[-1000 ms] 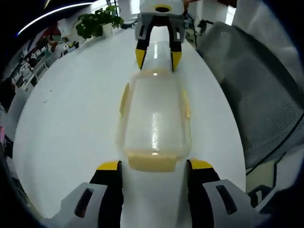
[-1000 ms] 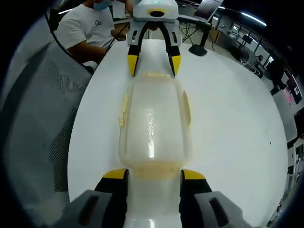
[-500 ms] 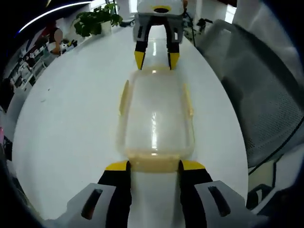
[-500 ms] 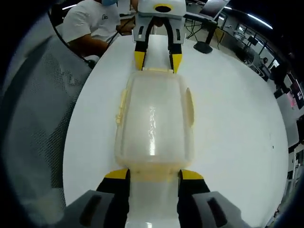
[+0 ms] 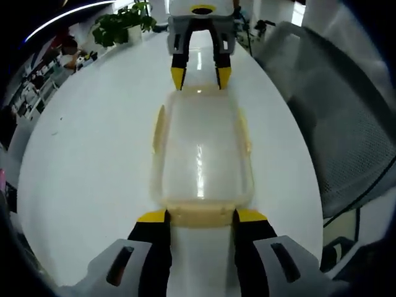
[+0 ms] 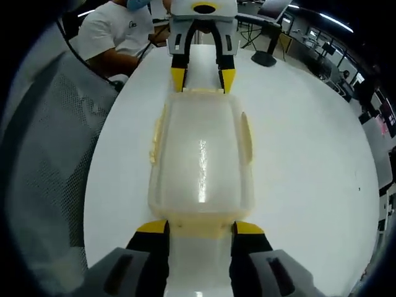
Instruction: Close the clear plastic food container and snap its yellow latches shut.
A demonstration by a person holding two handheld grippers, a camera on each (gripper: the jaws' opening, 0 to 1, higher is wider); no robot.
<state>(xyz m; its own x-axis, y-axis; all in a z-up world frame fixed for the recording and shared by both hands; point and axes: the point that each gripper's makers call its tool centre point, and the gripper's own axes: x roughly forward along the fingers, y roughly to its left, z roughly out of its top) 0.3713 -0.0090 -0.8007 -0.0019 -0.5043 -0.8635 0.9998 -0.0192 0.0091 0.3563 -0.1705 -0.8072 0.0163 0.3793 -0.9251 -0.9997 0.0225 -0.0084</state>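
White surface [image 5: 93, 142] in an office, with a mesh chair, a plant and a seated person around it.

In the left gripper view, a grey mesh chair [image 5: 346, 117] stands right of the gripper and a leafy potted plant [image 5: 124, 26] sits far ahead to its left. In the right gripper view, a person in a white shirt [image 6: 117, 34] sits ahead-left, and a dark lamp base [image 6: 267, 59] rests ahead-right.
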